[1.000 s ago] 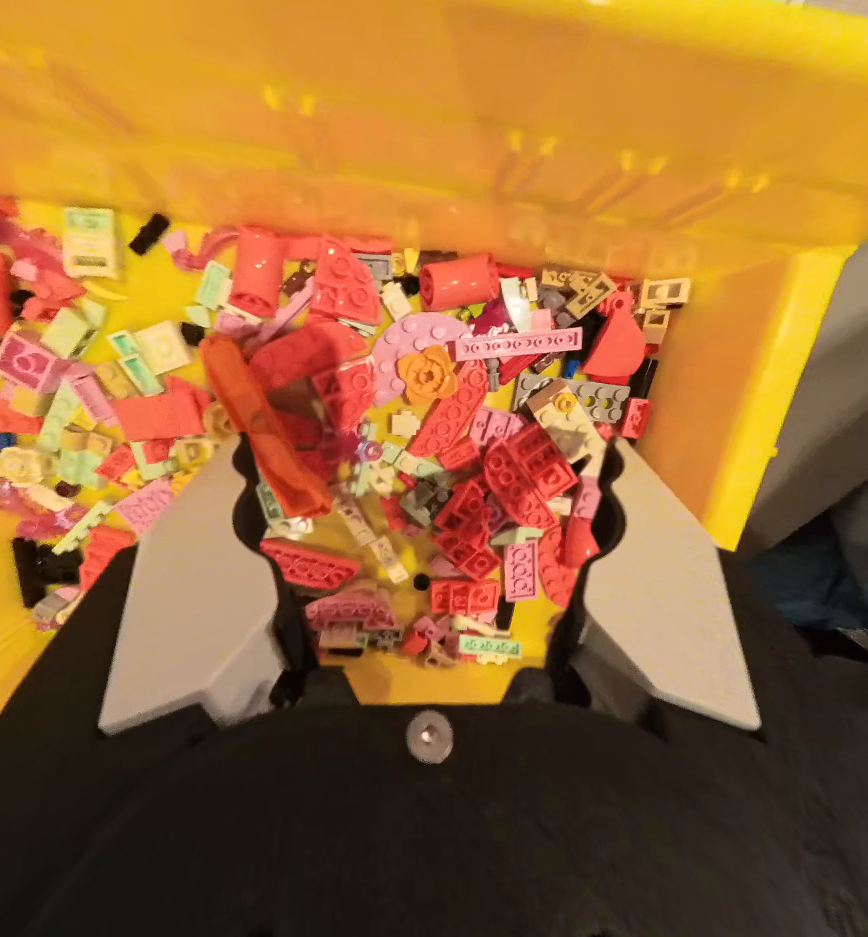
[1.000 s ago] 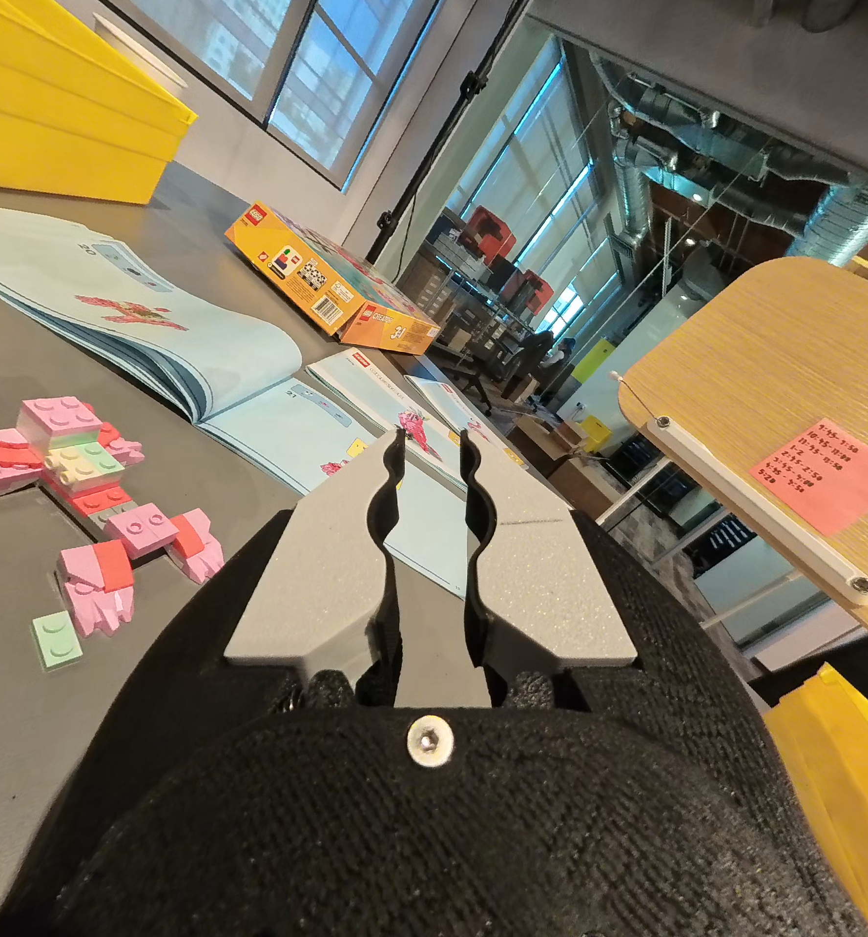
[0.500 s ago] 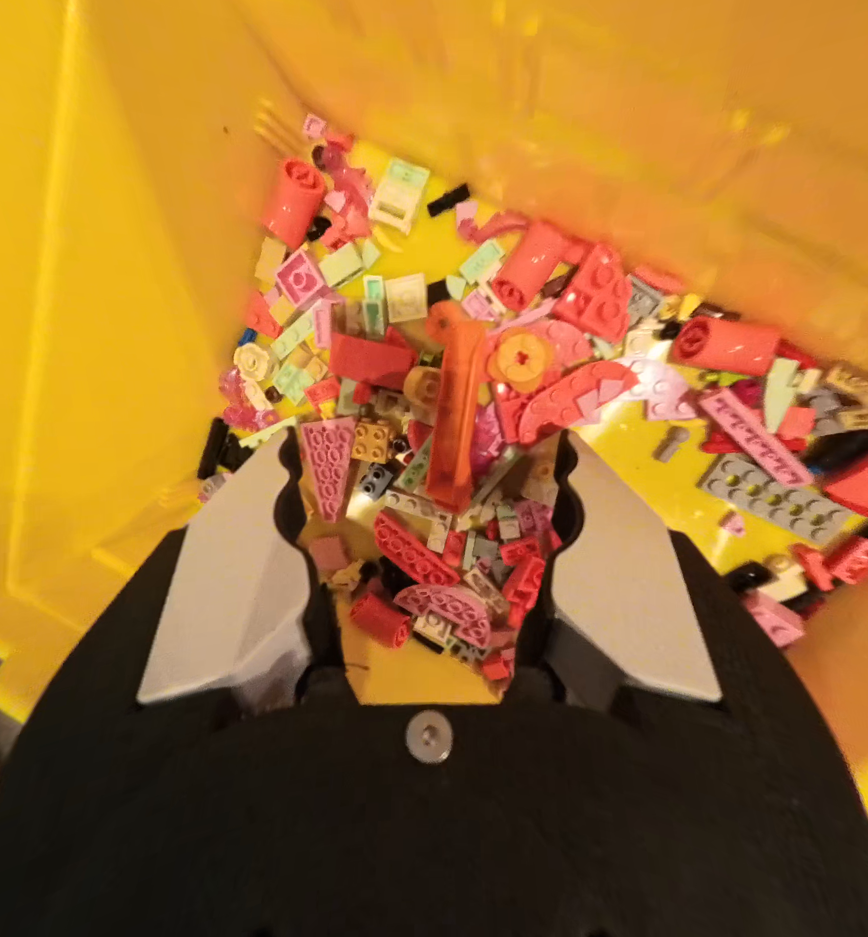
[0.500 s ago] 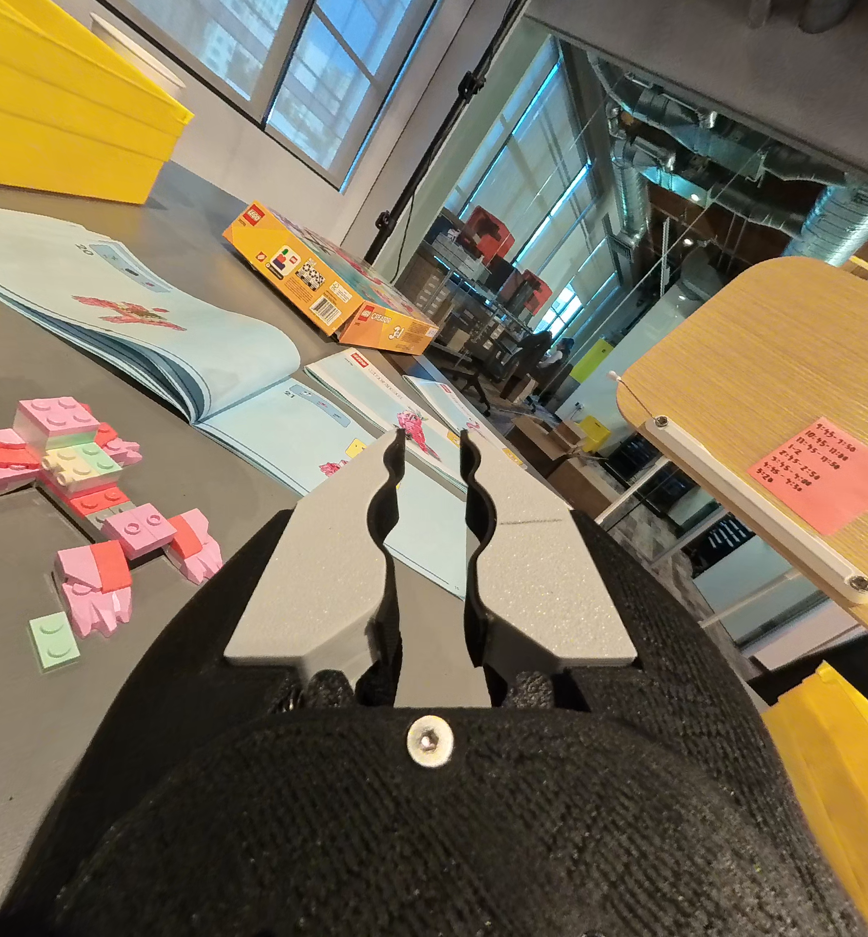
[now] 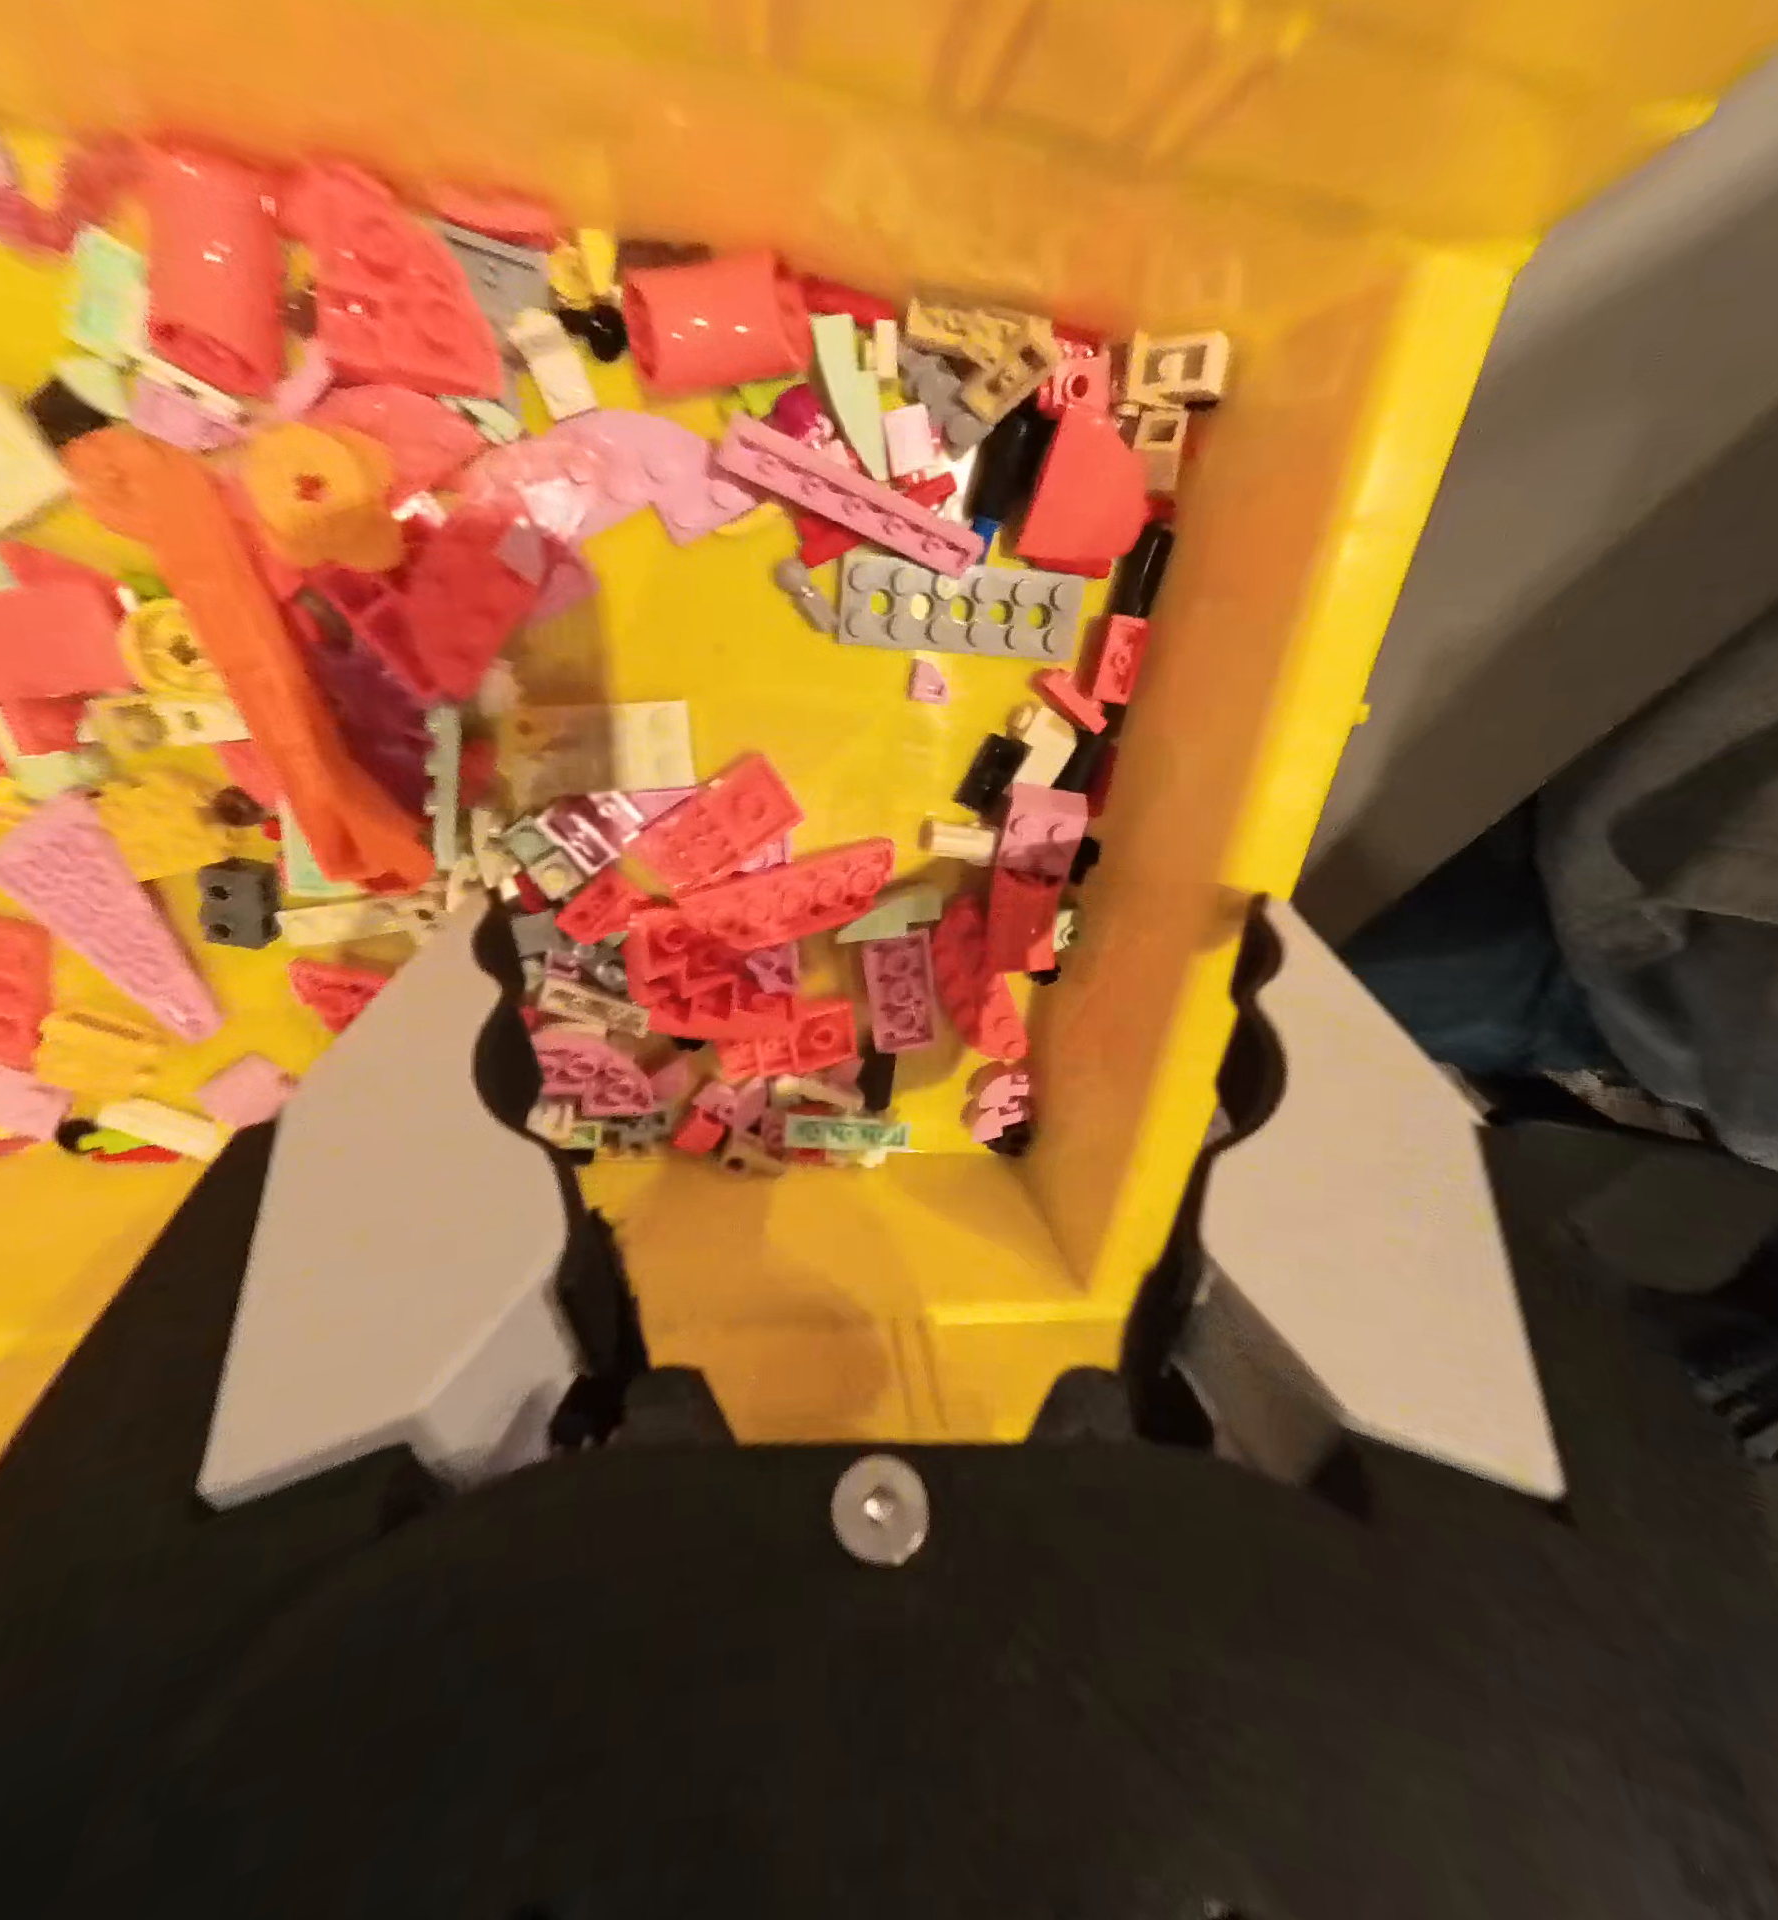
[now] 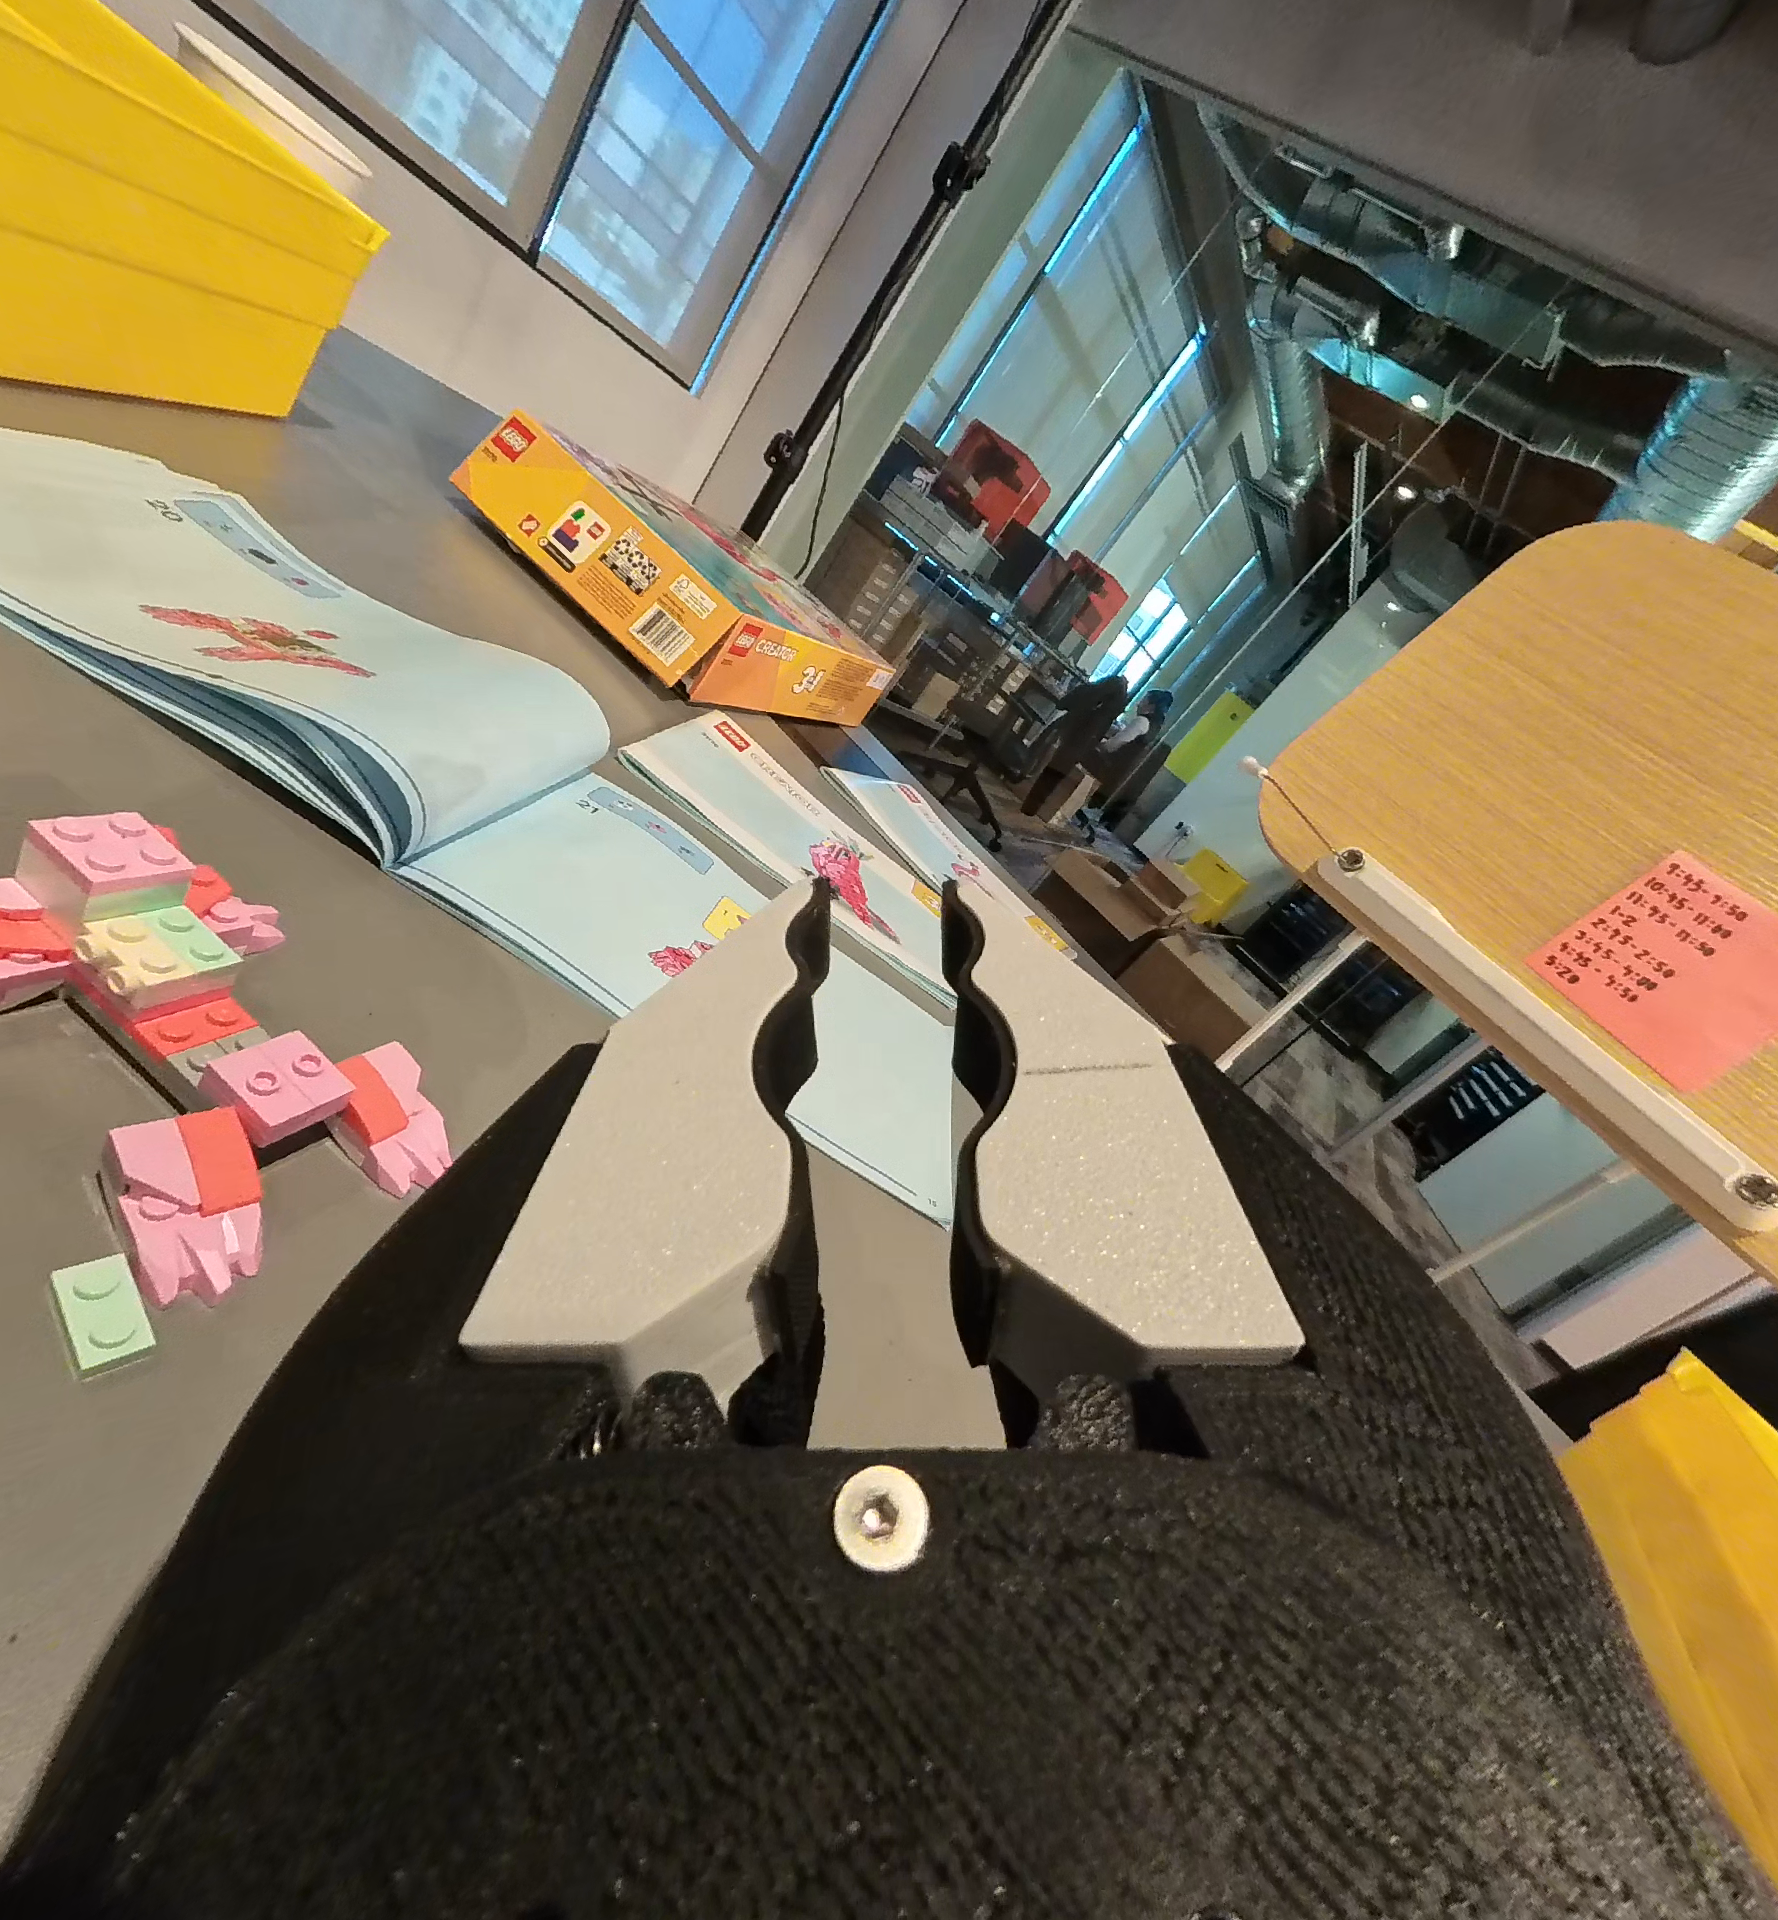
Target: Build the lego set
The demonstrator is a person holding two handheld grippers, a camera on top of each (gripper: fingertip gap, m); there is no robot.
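Note:
My left gripper (image 5: 869,914) is wide open and empty, over the right corner of a yellow bin (image 5: 1228,727) full of loose lego pieces. Between its fingers lies a heap of coral and pink plates (image 5: 760,935). Farther in are a grey holed plate (image 5: 958,613), a long pink plate (image 5: 843,499) and a long orange piece (image 5: 251,665). My right gripper (image 6: 885,891) rests low over the grey table, jaws nearly shut with a narrow gap, holding nothing. A partly built pink and coral model (image 6: 137,987) and a mint plate (image 6: 100,1314) lie to its left.
An open instruction booklet (image 6: 397,707), more booklets and the orange set box (image 6: 677,603) lie ahead on the table. Stacked yellow bins (image 6: 85,239) stand at far left. A wooden board with a pink note (image 6: 1685,966) hangs at right. Grey cloth (image 5: 1695,883) lies outside the bin. My right fingertips sit around 45 cm from my left ones. Measured from the fingertips, the long orange piece (image 5: 251,665) is 5 cm or so from the left gripper and 45 cm from the right.
The left gripper swung from the bin's left side to its right corner and opened wider. Pieces in the bin have shifted, baring a patch of floor. The right gripper has barely moved.

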